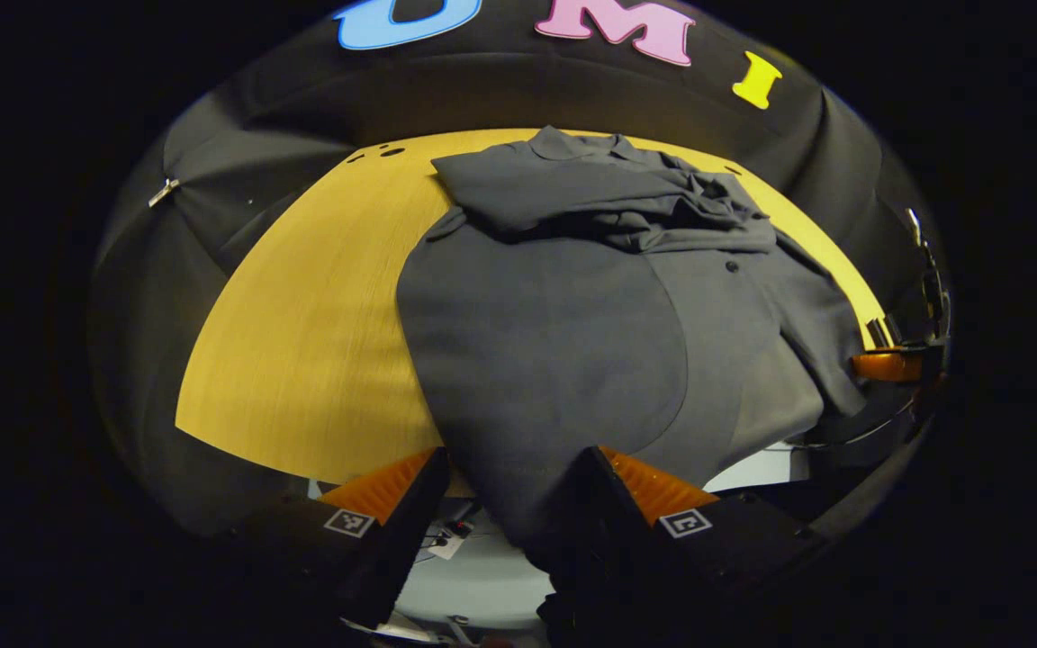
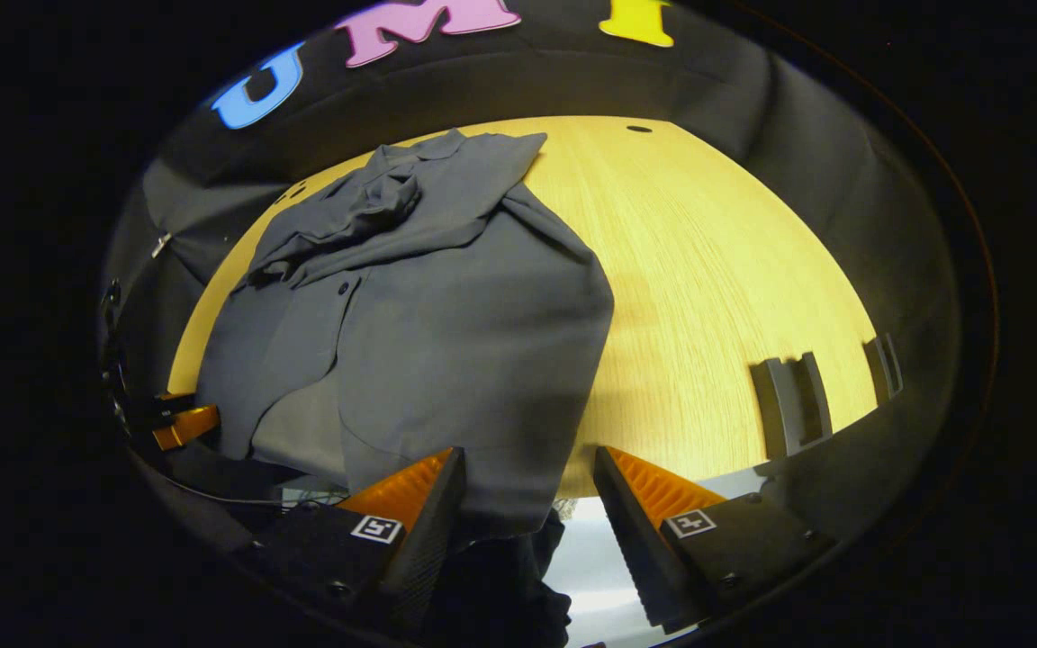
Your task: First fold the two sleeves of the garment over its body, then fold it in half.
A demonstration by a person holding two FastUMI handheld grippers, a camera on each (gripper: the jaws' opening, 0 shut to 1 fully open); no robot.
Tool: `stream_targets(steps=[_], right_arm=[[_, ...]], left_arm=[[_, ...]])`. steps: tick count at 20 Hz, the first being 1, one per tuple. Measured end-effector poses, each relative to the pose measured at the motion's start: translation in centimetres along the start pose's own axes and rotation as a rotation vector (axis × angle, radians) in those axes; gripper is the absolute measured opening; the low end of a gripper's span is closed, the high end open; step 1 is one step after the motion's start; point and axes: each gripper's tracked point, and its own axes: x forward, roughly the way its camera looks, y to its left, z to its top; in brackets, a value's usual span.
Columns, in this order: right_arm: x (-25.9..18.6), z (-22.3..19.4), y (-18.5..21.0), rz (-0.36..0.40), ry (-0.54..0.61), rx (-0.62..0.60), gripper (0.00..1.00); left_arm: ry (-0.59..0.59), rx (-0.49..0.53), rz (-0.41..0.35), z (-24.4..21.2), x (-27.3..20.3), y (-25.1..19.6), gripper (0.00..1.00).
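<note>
Garment [image 1: 554, 342] lies spread on the yellow surface [image 1: 302, 360] in the left gripper view, sleeves [image 1: 608, 198] bunched over its far end, near hem overhanging the surface edge. Left claw [image 1: 509, 490] stands wide, hem cloth between its fingers, unpinched. In the right gripper view, right claw [image 2: 527, 490] is also wide at the hem's corner. Risk: uneven grips would skew the half-fold and dislodge the sleeves.
</note>
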Motion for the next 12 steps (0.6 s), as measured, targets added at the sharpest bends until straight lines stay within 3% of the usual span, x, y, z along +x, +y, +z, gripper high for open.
stream_targets(steps=[3, 5, 6, 9, 11, 12], right_arm=[[0.5, 0.3, 0.6, -0.02, -0.007, -0.086, 0.9], [0.7, 0.5, 1.0, -0.014, -0.014, -0.072, 0.84], [1.0, 0.8, 1.6, 0.019, -0.022, -0.077, 0.72], [1.9, 1.6, 2.7, 0.099, -0.009, -0.054, 0.14], [1.5, 1.9, 2.6, 0.108, -0.004, -0.055, 0.06], [1.1, 2.2, 2.7, 0.111, -0.023, -0.07, 0.06]], left_arm=[[0.018, 0.0, -0.004, -0.2, 0.2, -0.4, 0.99], [0.02, 0.033, -0.043, 0.0, 0.5, -0.9, 0.99], [0.01, 0.056, -0.08, 0.5, 0.7, -1.6, 0.78], [-0.006, 0.008, -0.128, 2.6, 1.7, -2.9, 0.13], [0.009, -0.015, -0.133, 3.0, 1.7, -2.7, 0.07], [-0.005, 0.004, -0.125, 3.1, 1.3, -2.6, 0.06]])
